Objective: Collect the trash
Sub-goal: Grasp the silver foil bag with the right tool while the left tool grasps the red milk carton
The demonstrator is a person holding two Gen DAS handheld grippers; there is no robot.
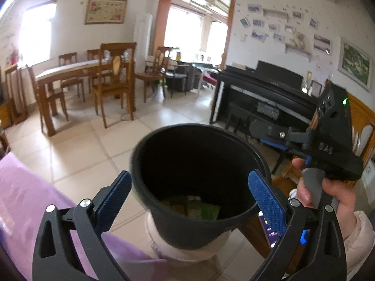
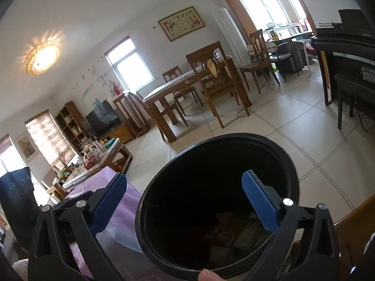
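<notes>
Left wrist view: the left gripper (image 1: 189, 194) hangs over a black bin (image 1: 199, 175) with its blue pads spread wide and nothing between them. Wrappers (image 1: 194, 207) lie at the bottom of the bin, which stands on a tiled floor (image 1: 93, 145) beside a purple cloth (image 1: 28, 199). To the right a hand (image 1: 328, 194) holds the right gripper's black body.

Right wrist view: the right gripper (image 2: 185, 201) is also released, its fingers wide apart above the same bin (image 2: 276, 154); crumpled trash (image 2: 232, 236) rests inside. A fingertip (image 2: 208, 275) shows at the bin's near rim.
</notes>
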